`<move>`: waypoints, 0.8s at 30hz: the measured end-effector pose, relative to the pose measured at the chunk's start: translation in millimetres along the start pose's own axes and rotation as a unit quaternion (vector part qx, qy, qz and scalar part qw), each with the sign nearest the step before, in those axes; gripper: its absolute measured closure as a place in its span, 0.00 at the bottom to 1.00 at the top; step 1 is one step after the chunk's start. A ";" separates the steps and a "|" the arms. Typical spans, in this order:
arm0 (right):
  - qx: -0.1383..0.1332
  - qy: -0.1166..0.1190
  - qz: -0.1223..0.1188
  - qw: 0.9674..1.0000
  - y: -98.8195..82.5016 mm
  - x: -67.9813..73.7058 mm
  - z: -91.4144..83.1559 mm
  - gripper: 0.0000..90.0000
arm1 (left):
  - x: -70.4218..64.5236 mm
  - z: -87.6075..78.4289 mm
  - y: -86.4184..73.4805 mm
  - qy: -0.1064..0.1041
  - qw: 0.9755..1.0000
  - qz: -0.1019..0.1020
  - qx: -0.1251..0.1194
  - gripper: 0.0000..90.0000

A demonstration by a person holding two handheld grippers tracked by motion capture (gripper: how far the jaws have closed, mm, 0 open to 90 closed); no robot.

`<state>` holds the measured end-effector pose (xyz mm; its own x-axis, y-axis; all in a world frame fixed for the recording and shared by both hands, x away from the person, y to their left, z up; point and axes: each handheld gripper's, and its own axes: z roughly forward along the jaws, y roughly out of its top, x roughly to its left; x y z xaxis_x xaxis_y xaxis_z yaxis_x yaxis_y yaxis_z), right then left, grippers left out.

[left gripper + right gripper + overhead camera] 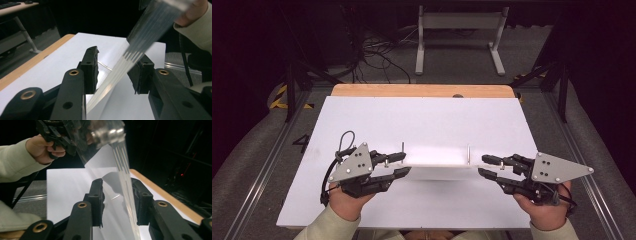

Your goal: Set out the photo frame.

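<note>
A thin clear plastic plate [437,167] stands on the white board [422,120] between my two grippers, with a small metal pin [402,146] near its left end and another [468,151] near its right. My left gripper [406,164] is open, its jaws straddling the plate's left edge. My right gripper [481,165] is also open, astride the right edge. In the left gripper view the plate [120,67] runs between the black pads [91,67] without being pinched. The right gripper view shows the plate [125,182] passing through the gap beside the pads [98,195].
The white board lies on a wooden table whose far edge [422,90] shows. Beyond it are floor cables [377,55] and a white frame's legs [459,30]. Metal rails [584,170] run along both sides of the table. The person's sleeves [329,227] enter from the bottom.
</note>
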<state>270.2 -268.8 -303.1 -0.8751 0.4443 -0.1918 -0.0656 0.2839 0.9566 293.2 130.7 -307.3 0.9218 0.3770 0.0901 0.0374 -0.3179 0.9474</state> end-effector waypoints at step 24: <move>-0.082 -0.067 0.011 0.994 -5.7 -33.5 24.2 0.65 | 33.4 2.2 -25.2 0.098 0.994 -0.040 -0.018 0.26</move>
<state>311.5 -264.7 -307.4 -0.8065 0.5607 -0.1874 -0.1342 0.1350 0.9817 323.9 149.4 -328.8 0.8234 0.5633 0.0691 0.0903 -0.2502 0.9640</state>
